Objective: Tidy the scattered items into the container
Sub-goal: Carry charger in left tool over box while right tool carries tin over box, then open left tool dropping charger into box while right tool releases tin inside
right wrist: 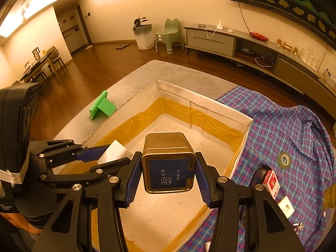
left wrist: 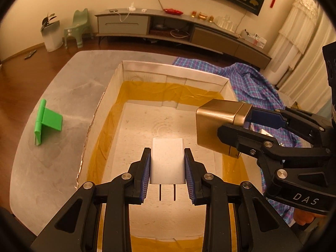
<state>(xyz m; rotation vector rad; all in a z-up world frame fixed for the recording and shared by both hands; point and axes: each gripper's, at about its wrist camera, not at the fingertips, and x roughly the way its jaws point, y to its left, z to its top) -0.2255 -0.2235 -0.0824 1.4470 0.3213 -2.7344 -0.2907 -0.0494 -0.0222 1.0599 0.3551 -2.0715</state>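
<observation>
left wrist view: left hand-held gripper (left wrist: 167, 166) is pinching the white charger (left wrist: 167, 161), right hand-held gripper (right wrist: 168, 169) is clamping the gold tin (right wrist: 168, 161), both over the box (left wrist: 174, 71); i'd lower before letting go.

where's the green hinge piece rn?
The green hinge piece lies on the grey table, outside the white box beyond its left wall in the left wrist view, untouched by either tongs.

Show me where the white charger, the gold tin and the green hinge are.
white charger (left wrist: 167, 159), left wrist view, front face
gold tin (right wrist: 168, 145), right wrist view, top side
green hinge (left wrist: 51, 121), left wrist view, flat leaf
</observation>
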